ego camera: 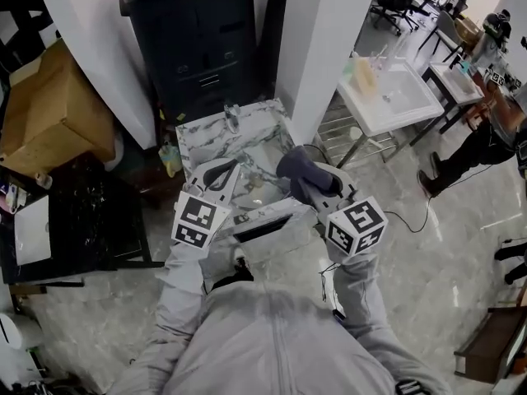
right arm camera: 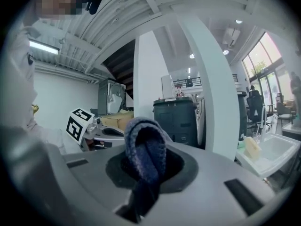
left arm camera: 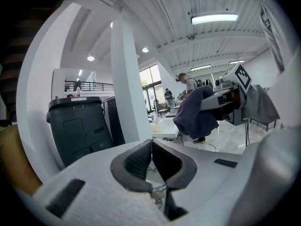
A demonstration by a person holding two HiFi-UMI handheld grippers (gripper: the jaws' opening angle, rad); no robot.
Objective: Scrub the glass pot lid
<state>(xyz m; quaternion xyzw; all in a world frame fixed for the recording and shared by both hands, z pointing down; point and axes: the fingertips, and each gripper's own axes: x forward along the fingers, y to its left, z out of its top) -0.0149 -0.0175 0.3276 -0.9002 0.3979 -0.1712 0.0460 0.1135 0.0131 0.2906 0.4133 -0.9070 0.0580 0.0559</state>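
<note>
From where I stand the glass pot lid is hard to pick out. Clear glass over the veined marble sink (ego camera: 206, 134) gives almost no outline, and all I can see in the basin is a small pale round piece (ego camera: 255, 181). I cannot tell whether that is the lid's knob or part of the sink. It sits low in the basin between the two tools, just beside the tip of the left gripper (left arm camera: 151, 144) and a little below and to the left of the dark blue cloth (ego camera: 300, 167). The left gripper's jaws meet at their tips, with only a narrow diamond-shaped gap further back. Something small and glinting shows low in that gap, too small to name, and nothing stands out beyond the tips. The right gripper (right arm camera: 148, 154) is clamped on the cloth, which bulges up out of the jaws in a thick fold and hangs down over them. Both tools are held over the basin, near each other but apart. The tap (ego camera: 231, 118) stands at the far rim, and a black bin (ego camera: 198, 31) lies beyond it.
</note>
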